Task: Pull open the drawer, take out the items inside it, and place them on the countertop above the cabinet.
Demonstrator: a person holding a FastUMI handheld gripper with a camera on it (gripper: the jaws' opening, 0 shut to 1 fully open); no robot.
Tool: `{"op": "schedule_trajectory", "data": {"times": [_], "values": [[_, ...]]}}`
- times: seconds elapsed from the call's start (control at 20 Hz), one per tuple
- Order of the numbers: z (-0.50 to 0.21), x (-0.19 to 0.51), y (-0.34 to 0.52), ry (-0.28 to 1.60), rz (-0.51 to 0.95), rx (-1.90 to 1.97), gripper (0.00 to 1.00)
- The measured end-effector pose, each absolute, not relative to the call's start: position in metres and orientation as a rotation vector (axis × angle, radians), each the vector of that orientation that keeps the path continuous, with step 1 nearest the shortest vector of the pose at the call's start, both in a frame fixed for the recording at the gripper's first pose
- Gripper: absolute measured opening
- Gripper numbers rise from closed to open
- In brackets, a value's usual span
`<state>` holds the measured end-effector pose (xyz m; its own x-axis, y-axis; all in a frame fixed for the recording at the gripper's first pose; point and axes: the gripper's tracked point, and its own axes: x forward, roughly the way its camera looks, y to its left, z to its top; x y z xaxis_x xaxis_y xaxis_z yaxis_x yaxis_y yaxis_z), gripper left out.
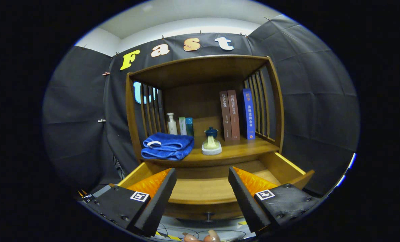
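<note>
- The claw (202, 188) stands wide open with nothing held, its two fingers spread over the near part of the drawer (206, 188).
- The drawer is pulled out below the table (233, 153); the wooden floor that shows between the fingers looks bare, though the fingers hide its left and right corners.
- On the table sit a folded blue towel (167, 146) at the left and, just right of it, a small pale jar with a dark lid (211, 144).
- Farther back stand bottles (180, 125) at the left and three upright books (237, 114) at the right.
- Judgement: the task looks close to done, if those two near things came from the drawer.
- Risk: something small left in a hidden corner could be missed.
- Risk: moving forward with fingers this wide could clip the drawer's side walls, or knock the jar on the table's near edge.
</note>
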<state>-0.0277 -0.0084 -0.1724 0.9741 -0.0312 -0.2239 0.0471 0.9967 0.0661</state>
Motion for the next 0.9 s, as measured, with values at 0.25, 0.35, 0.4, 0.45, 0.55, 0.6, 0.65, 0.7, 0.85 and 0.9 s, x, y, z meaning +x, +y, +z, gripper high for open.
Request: {"op": "schedule_trajectory", "data": {"times": [0.25,0.35,0.4,0.45,0.55,0.6,0.65,0.7,0.85,0.9], "values": [[-0.228,-0.049,-0.018,0.253,-0.078,0.072,0.99],[-0.244,-0.050,-0.019,0.276,-0.084,0.093,0.99],[-0.252,-0.047,-0.020,0.289,-0.087,0.094,0.99],[-0.260,-0.045,-0.019,0.305,-0.085,0.089,0.99],[-0.271,-0.042,-0.018,0.341,-0.079,0.076,0.99],[-0.275,-0.041,-0.018,0.350,-0.076,0.073,0.99],[-0.276,-0.039,-0.017,0.353,-0.076,0.075,1.00],[-0.278,-0.037,-0.017,0.356,-0.073,0.075,1.00],[-0.281,-0.035,-0.021,0.355,-0.084,0.065,0.99],[-0.281,-0.035,-0.020,0.353,-0.084,0.066,0.98]]}}
